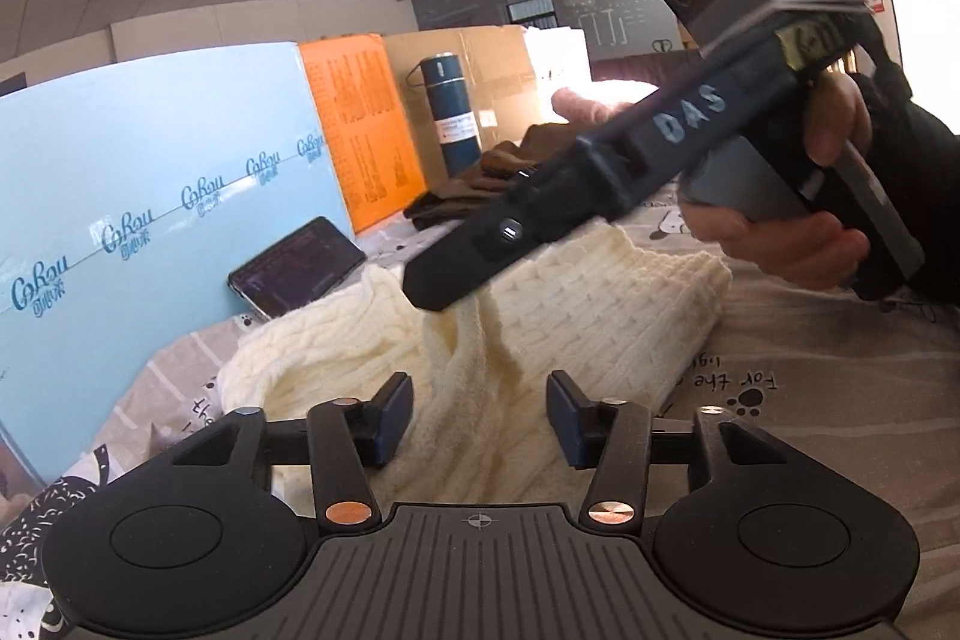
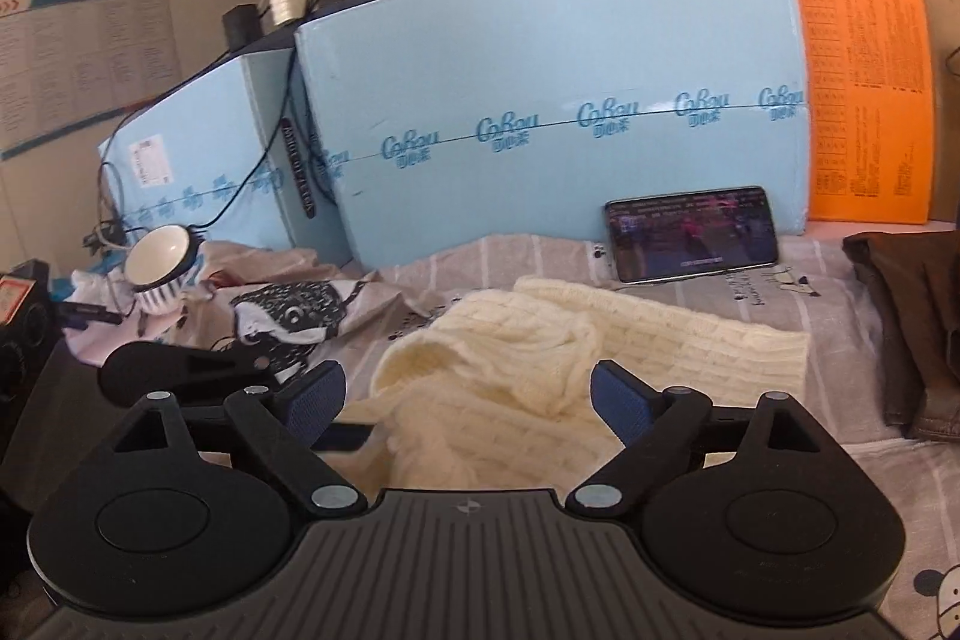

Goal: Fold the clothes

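Cream sweater part-folded, rumpled mid-bed; left gripper and right gripper both wide, empty; smoothing, final folds seemingly remain.

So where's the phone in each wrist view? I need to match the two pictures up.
Left wrist: the phone sits left of centre, leaning on the blue box, just behind the cream sweater.
Right wrist: the phone is right of centre, upper middle, propped against the same blue box, behind the sweater.
Shared landmark: the orange box at the blue box's right end.
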Demonstrator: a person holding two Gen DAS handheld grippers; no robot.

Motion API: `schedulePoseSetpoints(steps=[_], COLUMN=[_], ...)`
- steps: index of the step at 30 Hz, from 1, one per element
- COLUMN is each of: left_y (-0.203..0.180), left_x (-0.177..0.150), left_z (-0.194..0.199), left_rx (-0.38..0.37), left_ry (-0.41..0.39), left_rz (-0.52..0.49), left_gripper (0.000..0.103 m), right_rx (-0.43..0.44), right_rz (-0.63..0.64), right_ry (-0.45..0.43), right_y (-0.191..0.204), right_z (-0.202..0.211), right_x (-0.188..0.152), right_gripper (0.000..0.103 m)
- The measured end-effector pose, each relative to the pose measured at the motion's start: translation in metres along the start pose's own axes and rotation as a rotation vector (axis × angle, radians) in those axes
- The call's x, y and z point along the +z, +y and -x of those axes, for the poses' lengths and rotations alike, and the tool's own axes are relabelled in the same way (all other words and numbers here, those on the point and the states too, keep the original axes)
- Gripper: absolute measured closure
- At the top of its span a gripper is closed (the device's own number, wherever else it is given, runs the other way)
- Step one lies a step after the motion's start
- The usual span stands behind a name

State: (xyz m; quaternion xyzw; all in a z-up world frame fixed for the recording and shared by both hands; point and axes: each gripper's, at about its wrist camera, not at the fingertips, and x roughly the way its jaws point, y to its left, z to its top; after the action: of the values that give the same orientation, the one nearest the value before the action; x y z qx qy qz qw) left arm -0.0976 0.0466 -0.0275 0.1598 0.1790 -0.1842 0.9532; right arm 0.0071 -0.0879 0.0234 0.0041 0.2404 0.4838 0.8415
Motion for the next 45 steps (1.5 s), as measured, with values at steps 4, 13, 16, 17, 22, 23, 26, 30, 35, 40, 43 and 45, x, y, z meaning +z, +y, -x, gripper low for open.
schedulePoseSetpoints(steps=[4,13,16,17,22,23,26,30,35,40,43,45], left_y=[0.006,0.02,0.028,0.031,0.036,0.037,0.04,0.043,0.028,0.03,0.027,0.025], left_x=[0.001,0.0,0.001,0.002,-0.003,-0.004,-0.006,-0.01,-0.009,-0.008,-0.001,0.003], left_z=[0.007,0.019,0.027,0.031,0.018,0.016,0.008,-0.002,-0.008,-0.005,0.008,0.017], left_rx=[0.031,0.054,0.058,0.058,0.137,0.153,0.2,0.261,0.286,0.29,0.291,0.286], left_ry=[-0.029,-0.057,-0.081,-0.09,-0.021,-0.007,0.035,0.089,0.109,0.094,0.032,-0.001], left_rz=[0.03,0.061,0.085,0.099,0.125,0.131,0.147,0.164,0.075,0.079,0.057,0.04], left_gripper=[0.03,0.014,0.014,0.014,0.007,0.007,0.007,0.006,0.004,0.004,0.004,0.004], right_rx=[0.113,0.2,0.205,0.215,0.191,0.185,0.156,0.098,-0.013,-0.104,-0.159,-0.195], right_rz=[-0.123,-0.305,-0.376,-0.408,-0.452,-0.441,-0.368,-0.255,-0.127,-0.031,0.026,0.065], right_ry=[0.054,0.115,0.146,0.156,0.191,0.197,0.191,0.131,0.056,0.017,-0.006,-0.022], right_y=[-0.01,-0.033,-0.04,-0.043,-0.047,-0.046,-0.039,-0.025,-0.011,-0.003,0.002,0.005], right_z=[-0.015,-0.024,-0.021,-0.019,-0.019,-0.019,-0.017,-0.009,-0.005,-0.003,-0.002,-0.001], right_x=[-0.006,-0.015,-0.014,-0.015,-0.021,-0.021,-0.021,-0.021,-0.023,-0.027,-0.029,-0.03], right_gripper=[0.02,0.068,0.078,0.078,0.08,0.08,0.076,0.048,0.029,0.025,0.024,0.024])
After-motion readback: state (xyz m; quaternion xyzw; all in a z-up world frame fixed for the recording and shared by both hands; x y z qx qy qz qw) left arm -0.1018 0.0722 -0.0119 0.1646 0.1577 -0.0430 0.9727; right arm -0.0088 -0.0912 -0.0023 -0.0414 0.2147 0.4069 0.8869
